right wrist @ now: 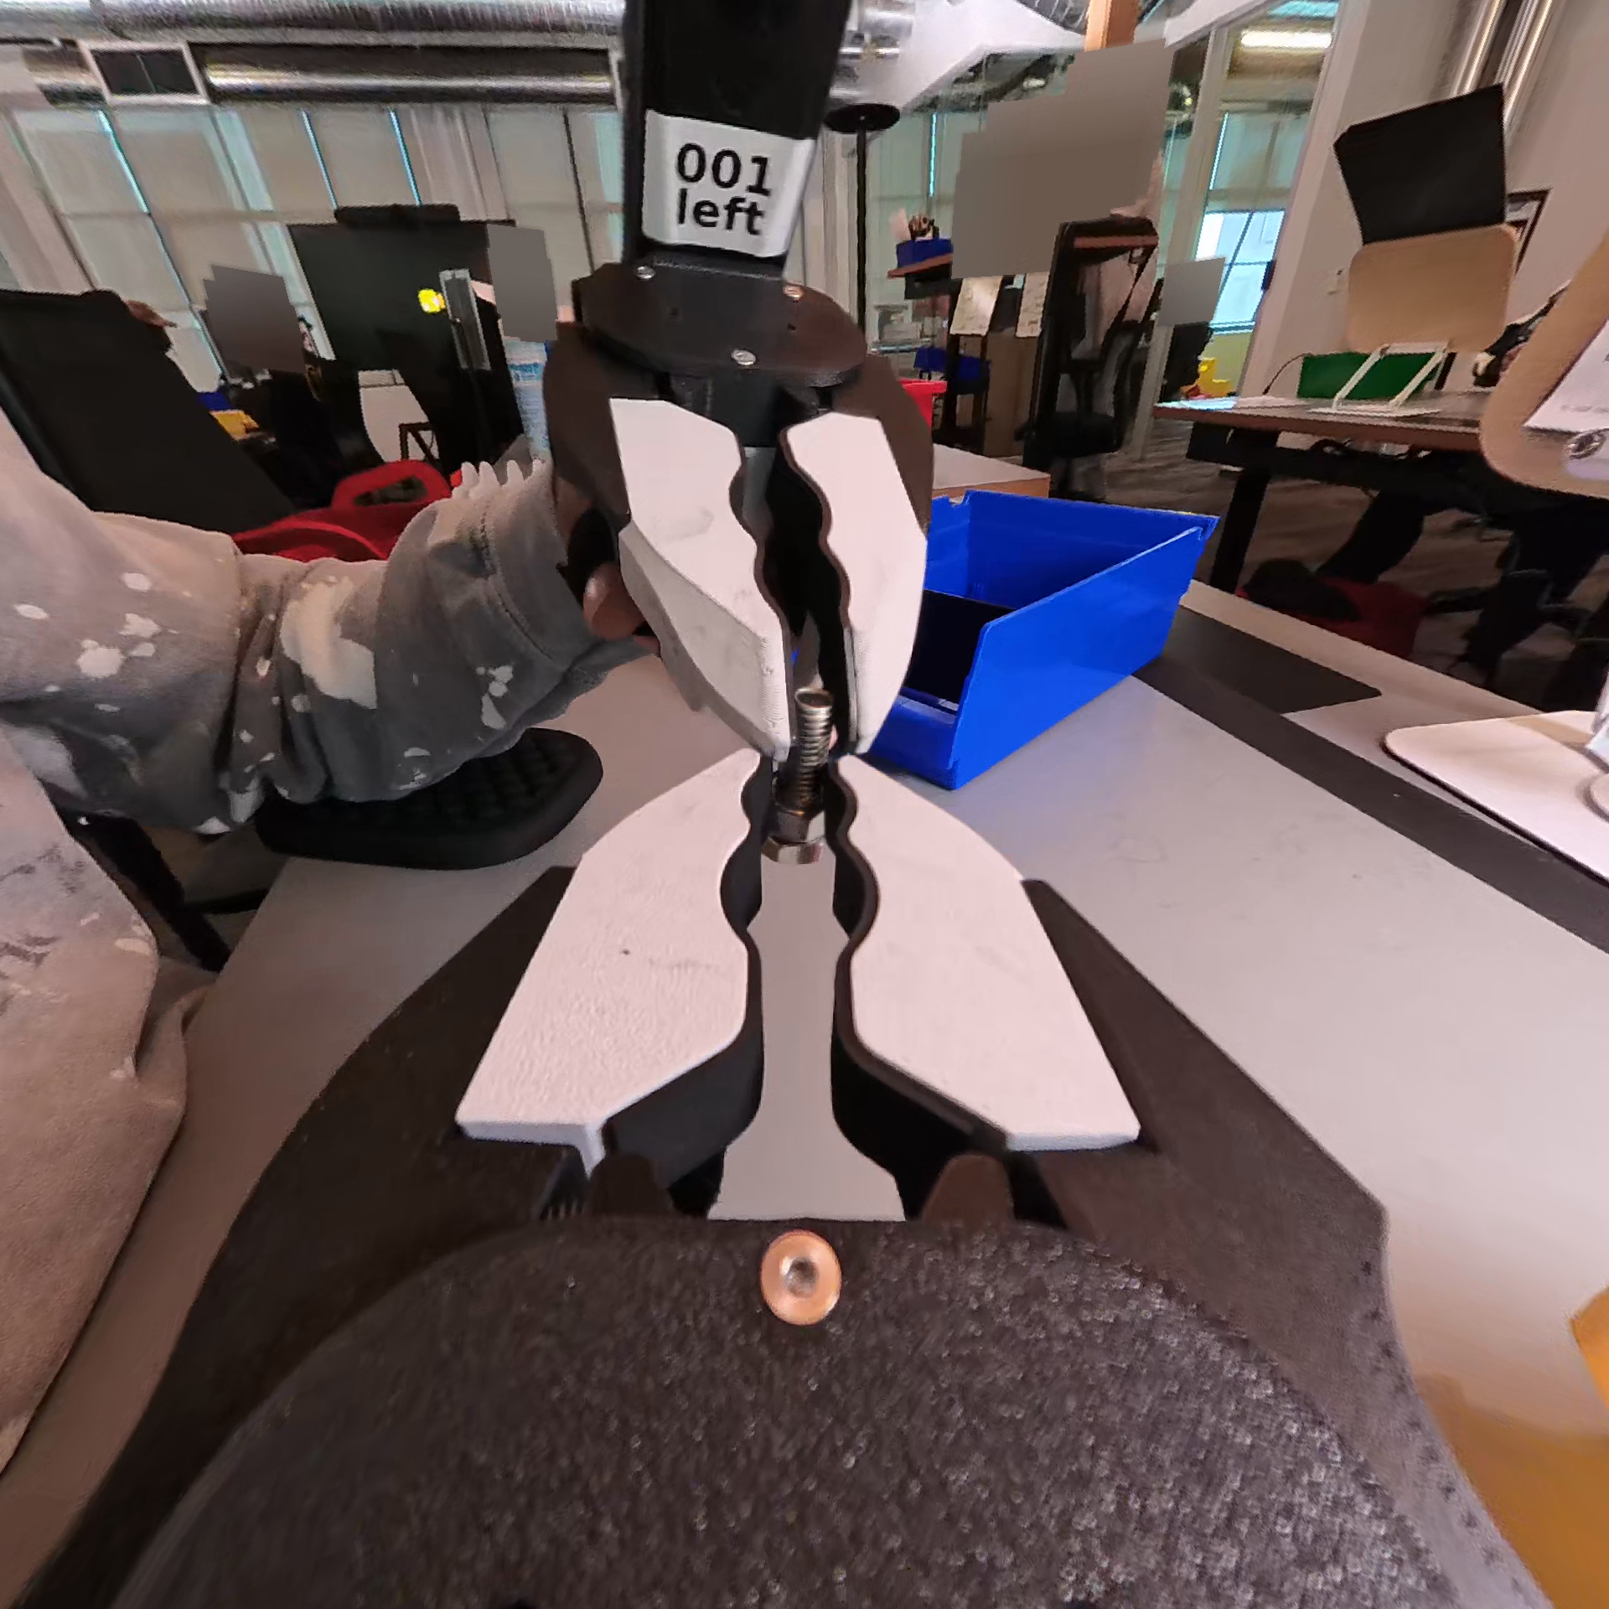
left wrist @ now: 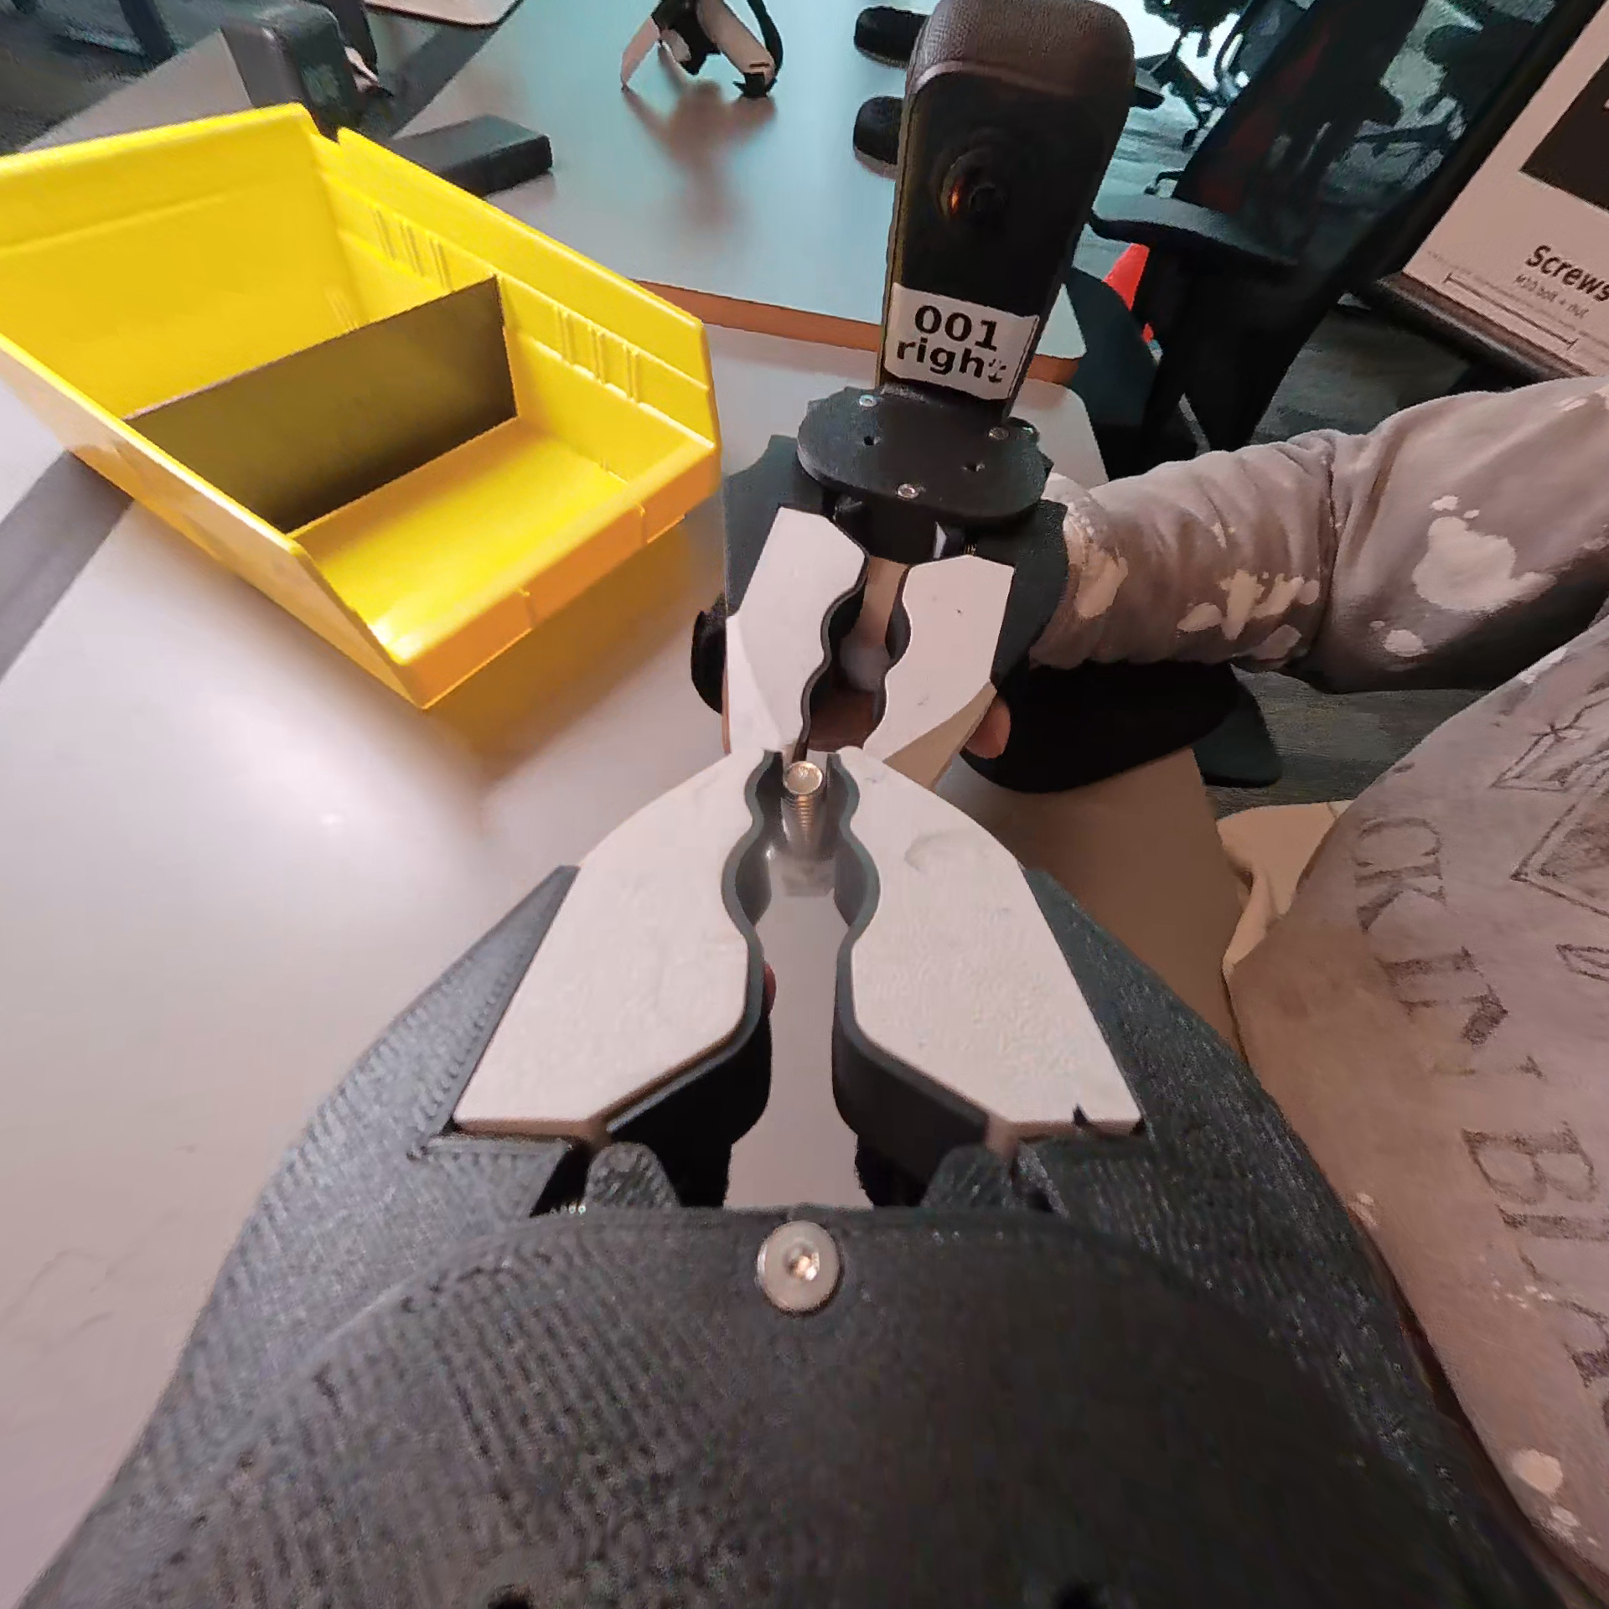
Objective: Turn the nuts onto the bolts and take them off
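Note:
A silver threaded bolt (left wrist: 803,810) stands roughly upright above the grey table, held between both grippers, which meet tip to tip. My left gripper (left wrist: 805,766) is shut on the bolt's upper threads; in the right wrist view it (right wrist: 814,731) comes down from above onto the bolt (right wrist: 810,740). My right gripper (right wrist: 803,770) is shut lower down, where a hex nut (right wrist: 792,844) sits in the notch of its fingers. In the left wrist view the right gripper (left wrist: 814,749) faces me just behind the bolt's top, and the nut (left wrist: 805,879) shows at the bolt's lower end.
A yellow bin (left wrist: 522,540) with a dark divider lies on the table (left wrist: 218,871) to the left. A blue bin (right wrist: 1045,627) sits just behind the grippers on the right. A person's speckled grey sleeves (left wrist: 1262,566) hold both grippers. A white board (right wrist: 1497,784) lies at the far right. Less than 4 cm separates the two grippers' tips.

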{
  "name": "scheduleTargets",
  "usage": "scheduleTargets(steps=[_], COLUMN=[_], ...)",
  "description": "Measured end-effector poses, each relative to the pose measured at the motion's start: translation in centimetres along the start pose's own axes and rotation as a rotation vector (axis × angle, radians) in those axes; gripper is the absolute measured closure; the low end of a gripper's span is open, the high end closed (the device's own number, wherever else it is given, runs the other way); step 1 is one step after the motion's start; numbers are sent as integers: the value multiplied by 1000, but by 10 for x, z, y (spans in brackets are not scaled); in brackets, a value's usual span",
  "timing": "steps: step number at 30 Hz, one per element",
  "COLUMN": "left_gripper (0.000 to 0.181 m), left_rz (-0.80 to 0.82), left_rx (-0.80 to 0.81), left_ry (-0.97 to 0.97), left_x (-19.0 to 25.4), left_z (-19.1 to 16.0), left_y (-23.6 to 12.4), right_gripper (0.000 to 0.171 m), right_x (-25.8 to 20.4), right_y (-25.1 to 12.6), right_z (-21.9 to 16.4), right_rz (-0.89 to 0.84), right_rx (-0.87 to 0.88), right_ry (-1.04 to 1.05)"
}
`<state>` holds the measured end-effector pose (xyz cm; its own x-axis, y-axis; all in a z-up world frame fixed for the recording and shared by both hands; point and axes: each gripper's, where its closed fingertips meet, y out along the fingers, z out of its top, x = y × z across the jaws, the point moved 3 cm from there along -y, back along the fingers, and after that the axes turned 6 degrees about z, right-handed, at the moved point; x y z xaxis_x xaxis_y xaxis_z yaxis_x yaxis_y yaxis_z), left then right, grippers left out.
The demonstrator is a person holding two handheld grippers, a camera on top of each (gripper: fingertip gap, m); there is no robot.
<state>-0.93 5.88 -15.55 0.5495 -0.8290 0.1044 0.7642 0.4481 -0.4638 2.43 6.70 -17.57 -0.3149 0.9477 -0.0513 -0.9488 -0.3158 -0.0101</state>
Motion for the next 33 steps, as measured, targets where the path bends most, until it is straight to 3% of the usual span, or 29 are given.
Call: scheduleTargets(steps=[4,6,10,18,24,33], left_gripper=[170,156,153,153,158,163], left_rz=[-68,-79,-88,-216,-335,-373], left_rx=[50,138,192,271,335,413], left_ry=[-46,-59,-75,-117,-157,-214], left_x=[1,-1,-10,7,23,27], left_z=[0,9,6,-3,3,8], left_y=[-4,-13,-27,8,11,14], right_gripper=[162,162,162,162,162,162], right_x=[-1,1,6,3,-8,-12], right_y=[1,-2,-15,-24,-26,-31], right_z=[-1,2,16,31,36,41], right_rz=[35,45,34,60,165,208], right_rx=[45,78,194,304,330,347], right_ry=[34,53,77,63,97,102])
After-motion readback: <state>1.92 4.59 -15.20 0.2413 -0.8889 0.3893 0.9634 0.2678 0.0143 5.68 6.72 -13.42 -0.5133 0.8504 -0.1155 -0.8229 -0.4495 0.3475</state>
